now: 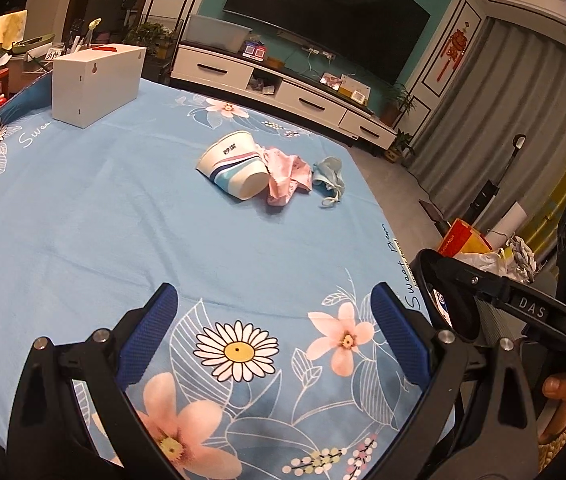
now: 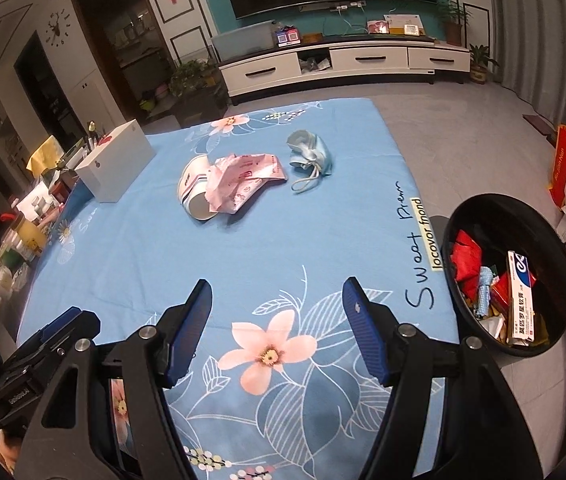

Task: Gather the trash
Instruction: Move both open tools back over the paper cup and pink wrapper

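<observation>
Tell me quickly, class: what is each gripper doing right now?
Left gripper: open, holding nothing, above the tablecloth.
Right gripper: open, holding nothing.

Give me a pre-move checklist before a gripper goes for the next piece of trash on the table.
1. Right gripper open and empty: ok.
2. Left gripper open and empty: ok.
3. Trash within view: ok; cup on its side, pink wrapper draped against it, blue mask lying apart.
4. Bin open, beside the table's right edge: ok.
5. Room left in bin: ok; boxes and wrappers sit well below the rim.
6. White box clear of the trash: ok.
7. Cup empty: cannot tell.
</observation>
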